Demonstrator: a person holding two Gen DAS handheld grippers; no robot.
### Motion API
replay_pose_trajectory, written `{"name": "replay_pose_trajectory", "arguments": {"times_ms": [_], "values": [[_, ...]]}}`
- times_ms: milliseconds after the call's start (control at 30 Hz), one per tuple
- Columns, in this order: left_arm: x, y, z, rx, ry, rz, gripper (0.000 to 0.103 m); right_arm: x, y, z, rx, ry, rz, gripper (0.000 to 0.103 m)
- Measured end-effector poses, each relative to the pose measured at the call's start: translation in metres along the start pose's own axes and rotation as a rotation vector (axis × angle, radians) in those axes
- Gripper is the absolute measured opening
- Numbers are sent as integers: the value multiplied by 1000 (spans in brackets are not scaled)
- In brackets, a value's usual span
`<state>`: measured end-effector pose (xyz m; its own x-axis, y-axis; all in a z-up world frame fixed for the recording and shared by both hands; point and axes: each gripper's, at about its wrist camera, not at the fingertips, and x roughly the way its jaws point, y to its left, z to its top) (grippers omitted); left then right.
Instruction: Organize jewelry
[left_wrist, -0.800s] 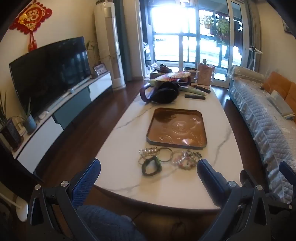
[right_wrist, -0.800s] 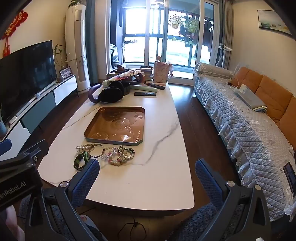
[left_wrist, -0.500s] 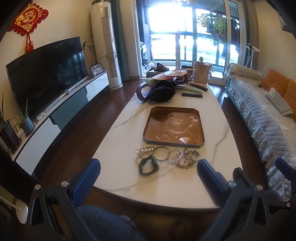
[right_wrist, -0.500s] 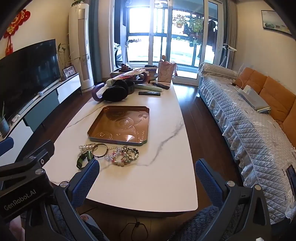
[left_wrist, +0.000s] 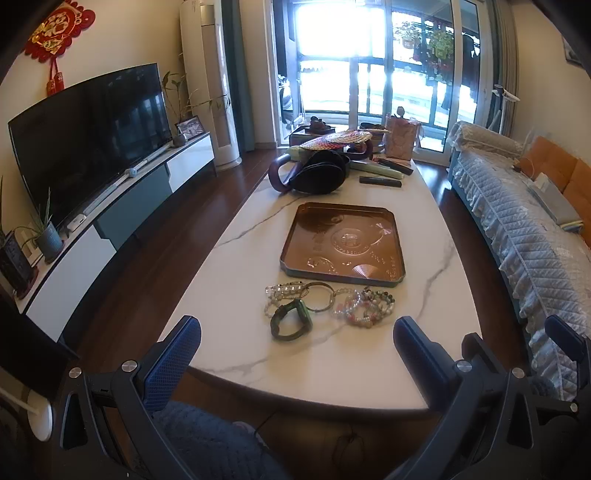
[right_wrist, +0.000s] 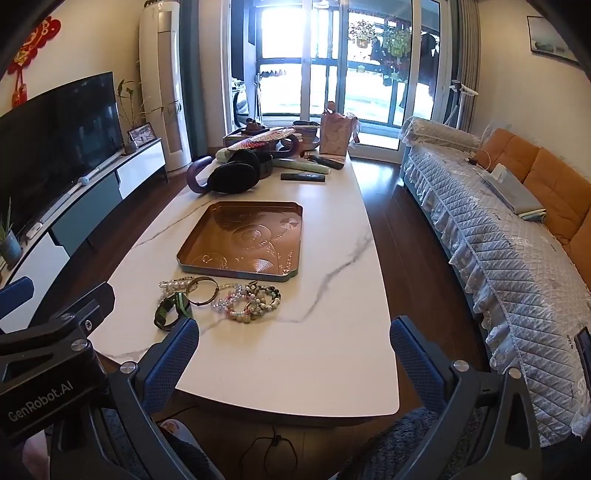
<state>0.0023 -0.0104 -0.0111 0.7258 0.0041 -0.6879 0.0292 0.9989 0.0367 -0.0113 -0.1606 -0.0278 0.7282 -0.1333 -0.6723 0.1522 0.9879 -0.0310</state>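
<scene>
On a marble worktop in a sunlit living room, the sorting of the jewelry has yet to begin. The copper tray at mid-table holds nothing, its embossed floor bare from rim to rim. All the pieces lie in a loose cluster on the stone just near of the tray's near edge and apart from it: a pale bead string at far left, a green band nearest the viewer, a thin bangle in the middle, and a heap of pink and mixed bead bracelets at right. Several of them touch or overlap, so each will probably need teasing free before it can be lifted alone.

Both tools hang back above the near edge of the worktop, tilted down toward the pile. The left hand-held gripper is released, jaws spread wide with nothing between them; the right hand-held gripper is likewise released and empty, a little to the right of the cluster. Neither touches any piece.

By this showing, the whole job remains: every piece waits to be picked up and laid out, presumably in the tray. Clutter at the far end plays no part.
</scene>
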Motion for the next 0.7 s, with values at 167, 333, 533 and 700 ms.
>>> {"name": "replay_pose_trajectory", "arguments": {"times_ms": [167,333,533,700], "values": [[1,0,-1,2,6,-4,103,0,0,-1,-2,1,-3,103],[3,0,-3,-1,21,-3,103,1,0,-4,-2,9,-1,103],[4,0,-2,1,20,-2,103,1,-1,-5,-1,8,-1,103],[4,3,-2,1,19,-3,103,1,-1,-5,-2,7,-5,103]]}}
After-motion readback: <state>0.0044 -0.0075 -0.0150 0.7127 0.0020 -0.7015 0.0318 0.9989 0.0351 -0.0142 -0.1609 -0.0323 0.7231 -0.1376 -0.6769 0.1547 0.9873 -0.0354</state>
